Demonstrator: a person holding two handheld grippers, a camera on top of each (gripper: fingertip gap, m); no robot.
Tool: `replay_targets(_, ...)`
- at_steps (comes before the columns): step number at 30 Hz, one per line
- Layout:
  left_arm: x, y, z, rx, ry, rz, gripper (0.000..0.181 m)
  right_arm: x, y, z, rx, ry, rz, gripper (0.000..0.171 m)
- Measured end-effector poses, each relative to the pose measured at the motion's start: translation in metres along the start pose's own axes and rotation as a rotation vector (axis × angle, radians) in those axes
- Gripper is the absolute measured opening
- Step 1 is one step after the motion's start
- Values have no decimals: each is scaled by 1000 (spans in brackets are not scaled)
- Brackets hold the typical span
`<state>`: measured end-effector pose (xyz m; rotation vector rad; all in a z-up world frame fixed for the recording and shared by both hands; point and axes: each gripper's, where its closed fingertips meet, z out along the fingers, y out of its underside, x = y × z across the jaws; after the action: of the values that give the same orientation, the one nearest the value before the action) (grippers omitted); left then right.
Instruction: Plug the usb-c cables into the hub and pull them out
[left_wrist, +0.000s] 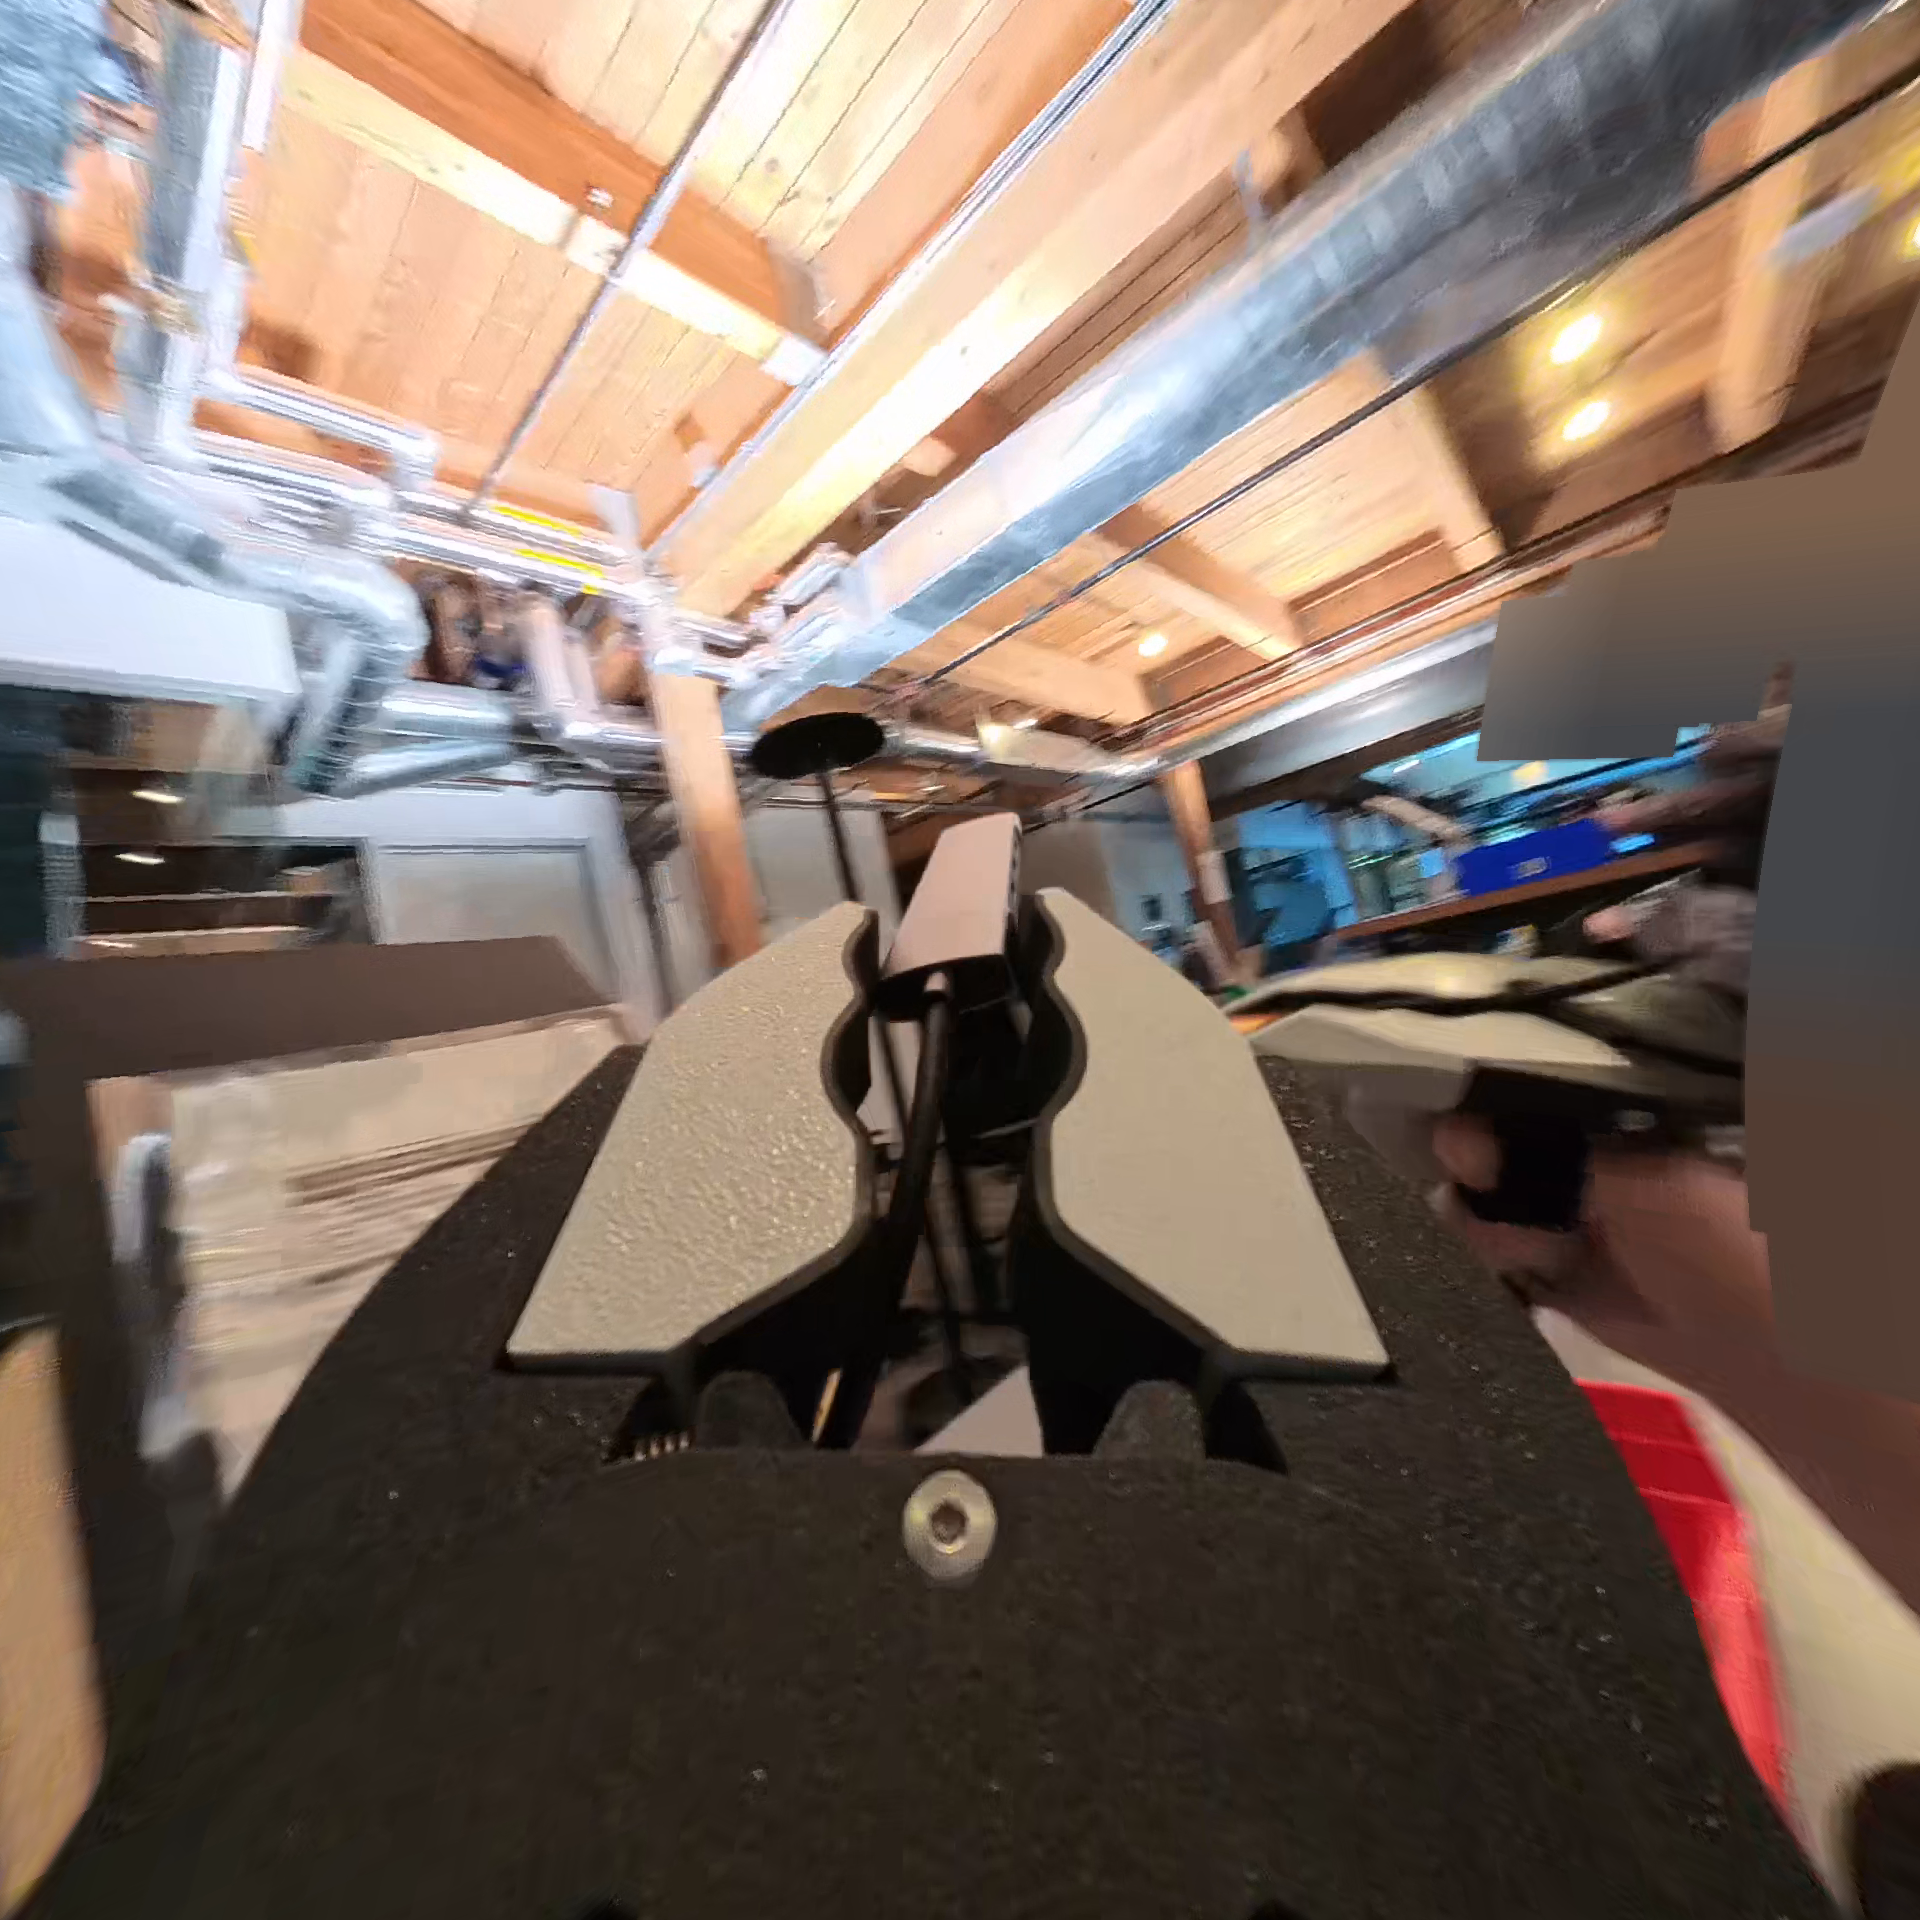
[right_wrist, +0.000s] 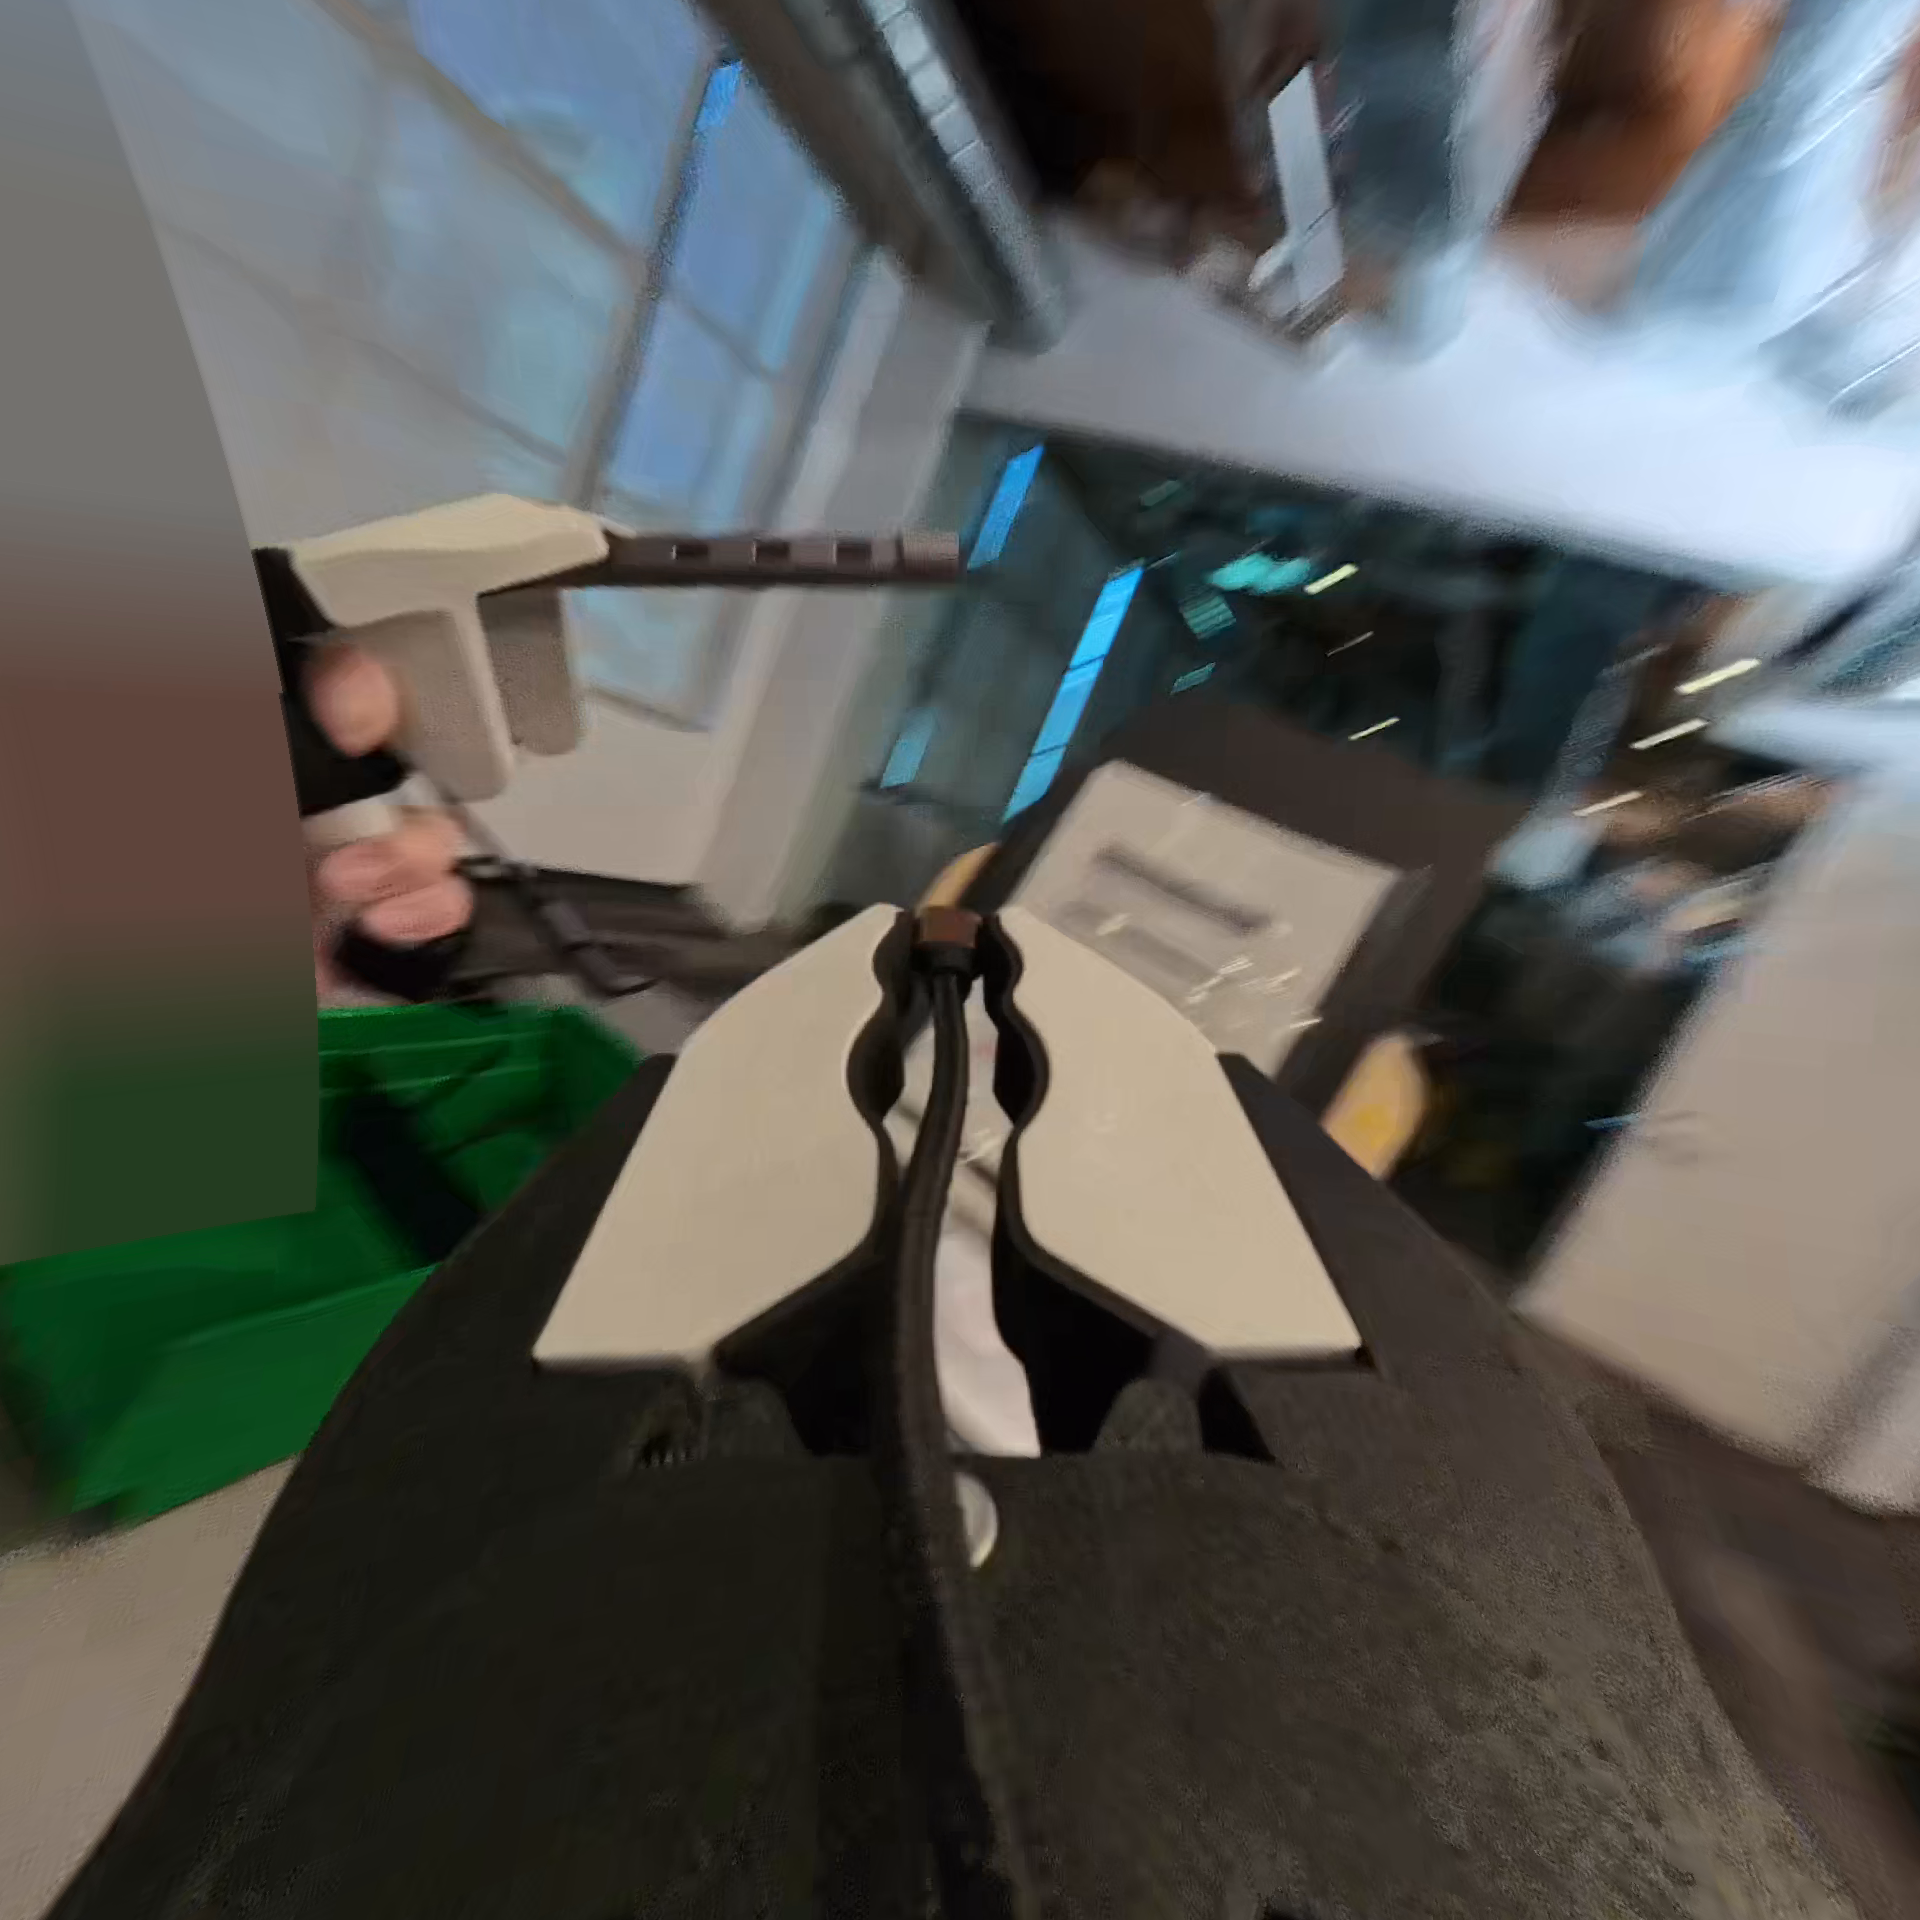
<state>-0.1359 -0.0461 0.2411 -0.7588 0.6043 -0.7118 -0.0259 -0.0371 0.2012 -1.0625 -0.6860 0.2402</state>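
Note:
My left gripper (left_wrist: 951, 930) is shut on a dark grey hub (left_wrist: 966, 894), a slim bar that sticks out forward past the fingertips, held up in the air and tilted toward the ceiling. The hub's own black cable (left_wrist: 925, 1122) runs back between the fingers. My right gripper (right_wrist: 943, 928) is shut on the brown plug (right_wrist: 943, 925) of a black USB-C cable (right_wrist: 930, 1143) that trails back between the fingers. In the right wrist view the left gripper (right_wrist: 457, 592) and the hub (right_wrist: 779, 556) show at upper left, its row of ports facing the camera. The plug is apart from the hub.
A person's hand holds the right gripper (left_wrist: 1455, 1029) at the right of the left wrist view. A red bin (left_wrist: 1704, 1538) sits lower right there, a green bin (right_wrist: 312, 1226) lower left in the right wrist view. Wooden ceiling beams and metal ducts are overhead. Both views are motion-blurred.

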Motion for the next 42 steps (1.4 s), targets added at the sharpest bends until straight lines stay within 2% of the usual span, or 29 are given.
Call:
replay_targets(4, 8, -6, -2, 17, 132, -196, 24, 13, 13, -23, -66, -302, 502, 12)
replay_targets(8, 10, -6, -2, 13, 206, -291, 24, 32, 51, -42, -169, -381, 794, 12)
replay_targets(10, 9, -5, -2, 3, 218, -293, 24, 32, 88, -50, -293, -402, 895, 12)
replay_targets(12, 7, -5, -2, -10, 216, -276, 24, 28, 134, -66, -495, -375, 934, 13)
replay_targets(15, 6, -5, -3, -26, 223, -256, 24, 15, 174, -88, -685, -391, 969, 13)
replay_targets(19, 2, -6, -5, -32, 220, -265, 24, 10, 235, -121, -1013, -330, 932, 14)
replay_targets(21, -1, -7, -7, -29, 218, -266, 24, 7, 255, -135, -1120, -316, 927, 15)
replay_targets(25, -7, -11, -11, -25, 202, -266, 24, -5, 264, -154, -1202, -323, 997, 31)
replay_targets(27, -10, -12, -12, -21, 196, -268, 24, -6, 265, -169, -1265, -314, 985, 33)
replay_targets(31, -12, -14, -14, -14, 188, -271, 24, 11, 255, -187, -1260, -240, 930, 32)
replay_targets(34, -12, -14, -14, -15, 186, -269, 24, 40, 246, -180, -1156, -159, 782, 32)
replay_targets(36, -11, -13, -13, -18, 187, -266, 24, 66, 248, -167, -1053, -67, 606, 34)
replay_targets(38, -8, -12, -12, -30, 195, -264, 24, 85, 260, -162, -1021, 29, 448, 30)
replay_targets(42, -2, -7, -9, -62, 205, -241, 24, 76, 306, -174, -1178, 72, 374, 25)
